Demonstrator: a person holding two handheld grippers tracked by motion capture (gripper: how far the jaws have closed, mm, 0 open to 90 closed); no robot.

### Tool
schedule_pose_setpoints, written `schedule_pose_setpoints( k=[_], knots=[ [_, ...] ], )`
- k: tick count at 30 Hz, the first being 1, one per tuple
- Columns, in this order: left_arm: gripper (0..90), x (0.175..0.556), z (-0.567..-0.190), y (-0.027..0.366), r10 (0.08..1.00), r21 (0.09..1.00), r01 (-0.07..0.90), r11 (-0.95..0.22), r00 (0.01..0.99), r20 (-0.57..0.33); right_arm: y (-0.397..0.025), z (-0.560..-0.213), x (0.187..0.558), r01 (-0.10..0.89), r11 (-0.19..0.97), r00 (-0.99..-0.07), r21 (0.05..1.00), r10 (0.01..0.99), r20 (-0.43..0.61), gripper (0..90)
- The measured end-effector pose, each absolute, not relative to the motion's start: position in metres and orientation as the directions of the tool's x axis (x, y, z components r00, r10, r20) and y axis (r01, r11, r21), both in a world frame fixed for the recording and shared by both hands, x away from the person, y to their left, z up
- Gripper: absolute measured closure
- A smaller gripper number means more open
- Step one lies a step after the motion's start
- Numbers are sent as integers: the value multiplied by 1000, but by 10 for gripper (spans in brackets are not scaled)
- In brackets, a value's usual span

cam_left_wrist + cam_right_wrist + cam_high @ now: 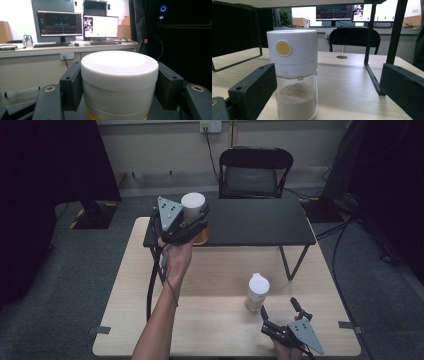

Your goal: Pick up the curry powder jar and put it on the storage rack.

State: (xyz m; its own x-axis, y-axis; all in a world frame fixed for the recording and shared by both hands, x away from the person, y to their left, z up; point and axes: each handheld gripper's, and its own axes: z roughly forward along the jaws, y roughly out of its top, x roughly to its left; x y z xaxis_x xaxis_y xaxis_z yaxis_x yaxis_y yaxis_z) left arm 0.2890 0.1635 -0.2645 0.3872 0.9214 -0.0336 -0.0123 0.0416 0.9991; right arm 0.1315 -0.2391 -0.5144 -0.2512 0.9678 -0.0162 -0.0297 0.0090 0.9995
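My left gripper (196,221) is held above the left end of the black shelf (255,222), shut on a jar with a white lid (193,206) and amber contents. In the left gripper view the jar (119,77) sits squarely between the two jaws, which press on its sides. A glass shaker (257,292) with a white cap and pale powder stands on the wooden table (215,270). My right gripper (279,306) rests just in front of it, open. In the right gripper view the shaker (295,75), marked with a yellow dot, stands between the spread jaws, closer to the left one.
The black shelf stands on thin legs (372,72) at the back of the table, just right of the shaker. A black chair (255,170) stands behind the table. A desk with monitors (77,23) lines the far wall.
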Motion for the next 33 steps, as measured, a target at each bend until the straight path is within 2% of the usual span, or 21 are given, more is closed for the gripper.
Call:
schedule_pose_setpoints(
  k=[11,33],
  knots=[
    [340,299,-271,154,930,1000,-6,25,368,-21,-240,-515,131,-30,9,-254,1000,967,-16,0],
    [332,300,-286,153,931,997,-64,29,365,-4,-240,-515,131,-31,9,-254,999,967,-16,0]
  ],
)
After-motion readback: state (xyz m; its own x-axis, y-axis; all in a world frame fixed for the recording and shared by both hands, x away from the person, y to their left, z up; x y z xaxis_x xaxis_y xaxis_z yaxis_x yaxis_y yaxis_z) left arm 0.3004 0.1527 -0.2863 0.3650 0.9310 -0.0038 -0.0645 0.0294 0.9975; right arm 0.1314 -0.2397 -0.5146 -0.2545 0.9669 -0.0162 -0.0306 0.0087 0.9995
